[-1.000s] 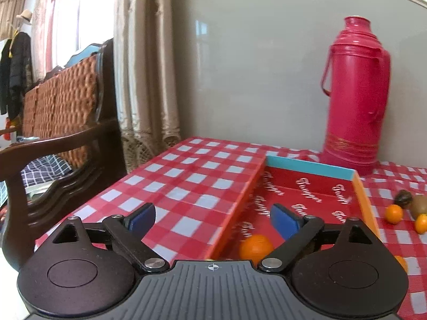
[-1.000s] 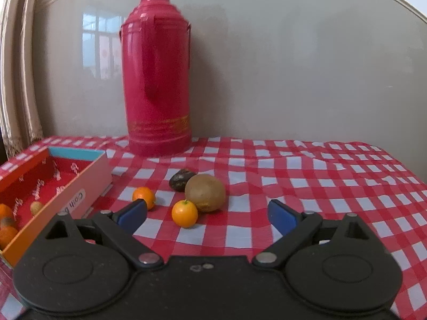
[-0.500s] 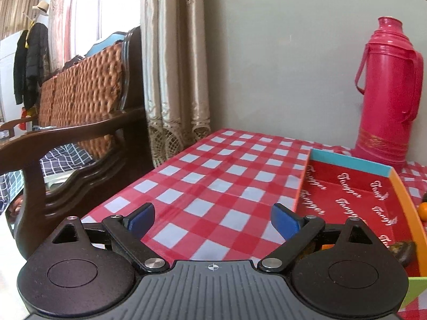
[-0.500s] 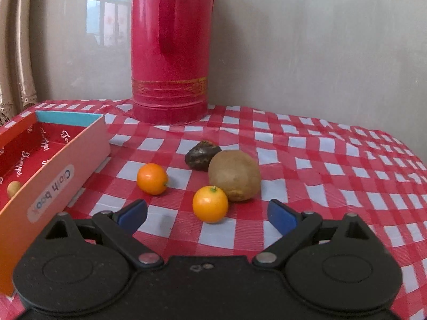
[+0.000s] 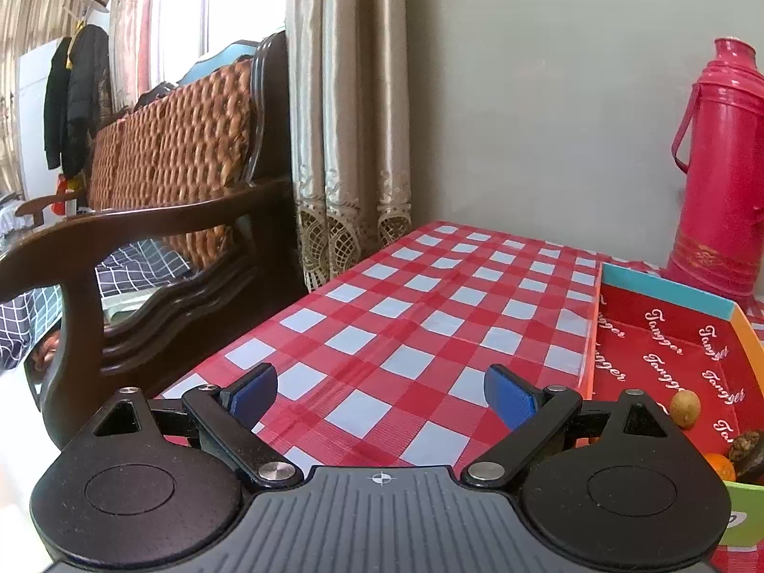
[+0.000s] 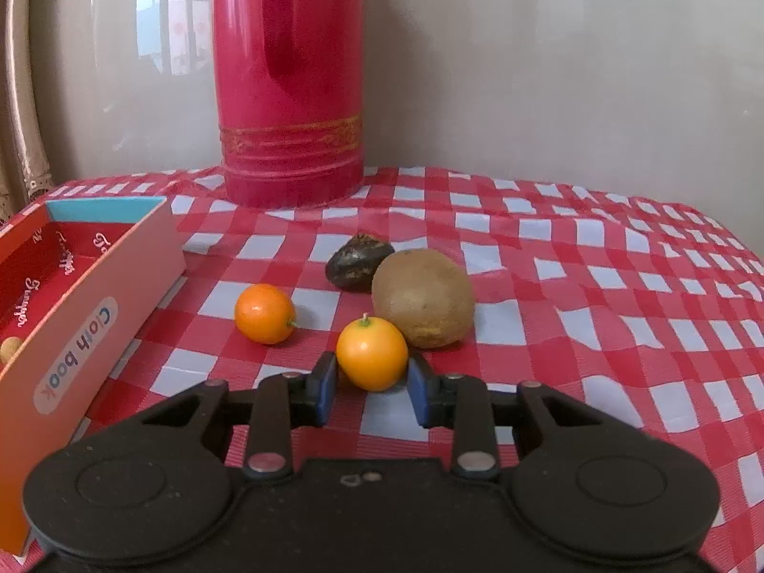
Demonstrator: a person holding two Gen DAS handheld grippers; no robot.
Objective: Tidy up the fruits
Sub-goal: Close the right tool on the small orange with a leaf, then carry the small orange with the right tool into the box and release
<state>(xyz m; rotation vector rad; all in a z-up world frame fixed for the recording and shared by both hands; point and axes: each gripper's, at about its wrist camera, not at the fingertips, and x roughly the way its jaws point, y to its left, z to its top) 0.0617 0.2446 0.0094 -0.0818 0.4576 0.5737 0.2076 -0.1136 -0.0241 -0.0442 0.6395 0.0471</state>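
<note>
My right gripper [image 6: 372,384] is shut on a small orange [image 6: 371,352] that rests on the checked cloth. A second orange [image 6: 264,313], a brown kiwi [image 6: 423,297] and a dark chestnut [image 6: 357,261] lie just beyond it. The red-lined box [image 6: 90,305] stands to the left. My left gripper [image 5: 379,394] is open and empty above the cloth, left of the same box [image 5: 668,358]. In that box a small yellow fruit [image 5: 684,409], a dark fruit [image 5: 746,449] and an orange [image 5: 721,467] show.
A tall red thermos [image 6: 289,81] stands at the back against the wall; it also shows in the left wrist view [image 5: 723,167]. A wooden armchair [image 5: 143,219] and curtains [image 5: 348,110] are off the table's left edge.
My right gripper moved forward and closed its fingers on the near orange. My left gripper swung left, away from the box, and stayed open.
</note>
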